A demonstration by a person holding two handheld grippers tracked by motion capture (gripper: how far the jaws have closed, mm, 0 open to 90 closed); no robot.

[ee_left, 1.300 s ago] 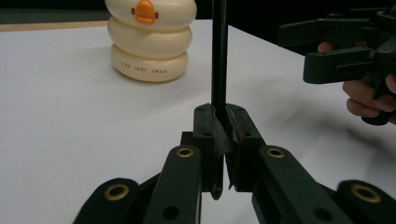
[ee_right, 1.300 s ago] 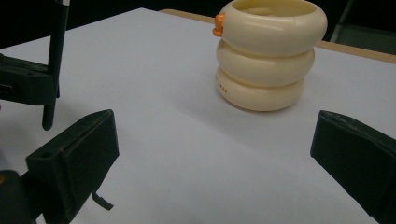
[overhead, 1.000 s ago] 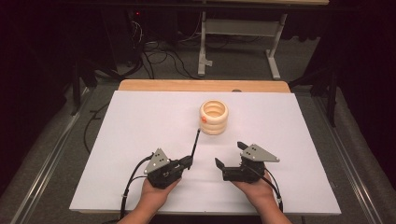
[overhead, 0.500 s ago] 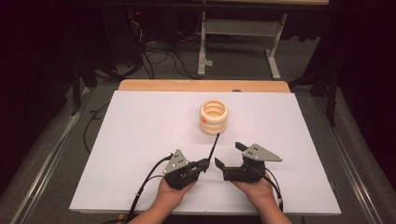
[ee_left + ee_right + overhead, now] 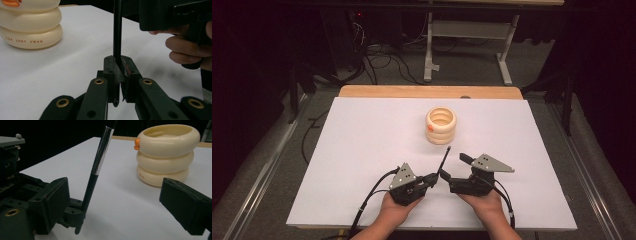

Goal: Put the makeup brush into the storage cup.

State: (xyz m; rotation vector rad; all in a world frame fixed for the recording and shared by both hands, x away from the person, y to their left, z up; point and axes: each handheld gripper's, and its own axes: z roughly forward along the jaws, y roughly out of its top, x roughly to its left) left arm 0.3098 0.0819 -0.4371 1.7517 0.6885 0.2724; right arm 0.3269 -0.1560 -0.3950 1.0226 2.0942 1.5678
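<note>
The left hand-held gripper (image 5: 435, 177) is clamped on the low end of a brush (image 5: 444, 159), which tilts up over the table (image 5: 362, 135). The right hand-held gripper (image 5: 457, 172), jaws apart and just closing on nothing, could knock the brush loose. The holder (image 5: 441, 125) stands beyond.

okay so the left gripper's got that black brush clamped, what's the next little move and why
Probably bring the right gripper in around the brush handle. The left gripper is shut on its lower end, the brush stands tilted between the two, and the right jaws, just closing, are apart with nothing gripped. The cream ringed holder waits beyond.
</note>
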